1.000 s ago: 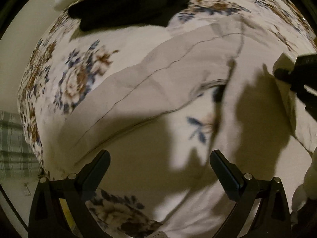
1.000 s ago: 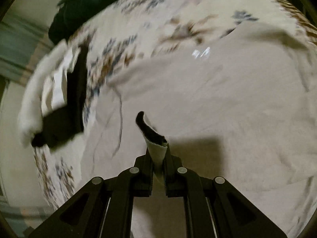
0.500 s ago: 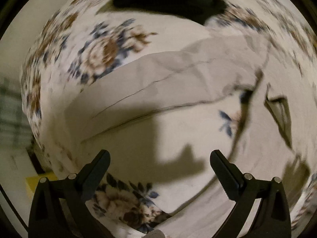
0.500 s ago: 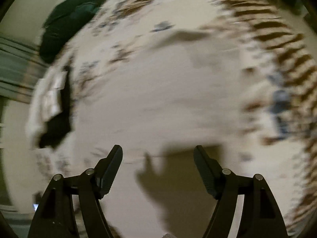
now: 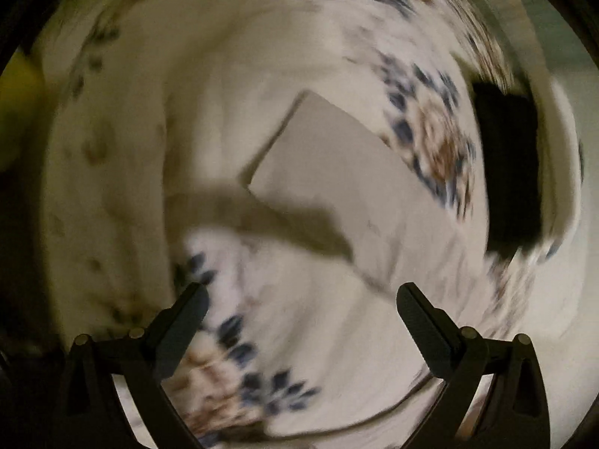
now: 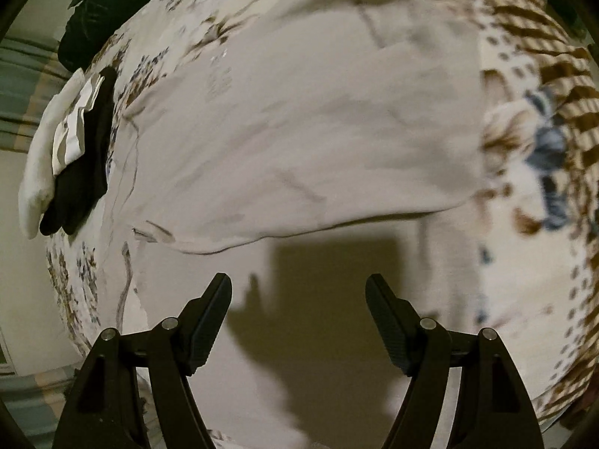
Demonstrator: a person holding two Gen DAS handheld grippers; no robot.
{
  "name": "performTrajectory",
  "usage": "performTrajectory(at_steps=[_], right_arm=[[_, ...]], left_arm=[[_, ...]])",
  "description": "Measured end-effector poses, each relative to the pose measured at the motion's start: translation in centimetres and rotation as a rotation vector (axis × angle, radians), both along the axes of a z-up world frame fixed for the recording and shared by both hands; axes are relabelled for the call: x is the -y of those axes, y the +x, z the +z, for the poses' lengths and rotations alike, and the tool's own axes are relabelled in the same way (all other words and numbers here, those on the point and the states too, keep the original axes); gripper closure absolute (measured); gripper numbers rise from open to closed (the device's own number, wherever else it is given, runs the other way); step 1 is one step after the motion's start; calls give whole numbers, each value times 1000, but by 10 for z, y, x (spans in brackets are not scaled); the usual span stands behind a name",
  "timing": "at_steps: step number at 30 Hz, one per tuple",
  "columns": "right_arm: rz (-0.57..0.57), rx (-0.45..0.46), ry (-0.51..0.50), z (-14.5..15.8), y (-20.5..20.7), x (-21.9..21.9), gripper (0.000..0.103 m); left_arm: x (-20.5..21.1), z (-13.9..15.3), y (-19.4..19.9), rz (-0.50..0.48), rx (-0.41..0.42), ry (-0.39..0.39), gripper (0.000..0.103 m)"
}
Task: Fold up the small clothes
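A beige garment (image 6: 318,142) lies spread flat on the floral bedspread (image 6: 524,224), folded over with its front edge just ahead of my right gripper (image 6: 298,299), which is open and empty above it. In the blurred left wrist view a sleeve or leg of the same beige garment (image 5: 348,172) runs diagonally across the bedspread (image 5: 299,299). My left gripper (image 5: 301,310) is open and empty, hovering short of it.
A black garment (image 6: 86,157) and white clothes (image 6: 41,153) lie stacked at the bed's left edge; the black garment also shows in the left wrist view (image 5: 513,164). A dark green garment (image 6: 101,3) lies at the far left corner.
My right gripper let go of the beige cloth edge, opened and pulled back. My left gripper swung round fast, so the black garment now sits at its right.
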State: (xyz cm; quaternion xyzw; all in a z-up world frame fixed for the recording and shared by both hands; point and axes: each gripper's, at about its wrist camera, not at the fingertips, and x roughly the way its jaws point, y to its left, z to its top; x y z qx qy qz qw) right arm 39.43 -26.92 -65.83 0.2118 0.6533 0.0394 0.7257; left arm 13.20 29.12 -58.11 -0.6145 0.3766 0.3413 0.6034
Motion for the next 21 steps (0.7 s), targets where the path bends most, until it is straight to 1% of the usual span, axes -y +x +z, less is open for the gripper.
performTrajectory(at_steps=[2, 4, 5, 6, 7, 9, 10, 11, 12, 14, 15, 17, 21], right_arm=[[6, 0, 0, -3, 3, -12, 27], [10, -3, -6, -4, 9, -23, 27], [13, -6, -6, -5, 11, -28, 27], [17, -8, -6, -5, 13, -33, 27], [22, -7, -9, -5, 14, -37, 27], [43, 0, -16, -3, 17, -46, 27], [52, 3, -20, -2, 18, -50, 27], [56, 5, -23, -2, 19, -52, 27], [63, 9, -23, -1, 20, -57, 27], [67, 11, -23, -1, 20, -60, 27], [69, 14, -26, -1, 21, -63, 27], [72, 21, -35, 0, 22, -65, 27], [81, 45, -71, 5, 24, -66, 27]], left_arm=[[-8, -14, 2, 68, 41, -33, 0], [-13, -20, 6, 115, 64, -23, 3], [-16, -21, 8, 127, 74, -10, 7], [-21, -22, 9, 137, 79, 4, 14], [-27, -23, 8, 151, 90, 16, 19], [-32, -25, 5, 175, 88, 34, 52], [-34, -27, 2, 195, 90, 35, 57], [-35, -27, 1, 210, 97, 44, 78], [-37, -26, 1, 218, 96, 55, 93], [-41, -19, 2, 219, 95, 90, 98], [-42, -13, 2, 212, 94, 115, 99], [-46, 4, 8, 185, 99, 172, 99], [-47, 49, 23, 101, 116, 304, 100]])
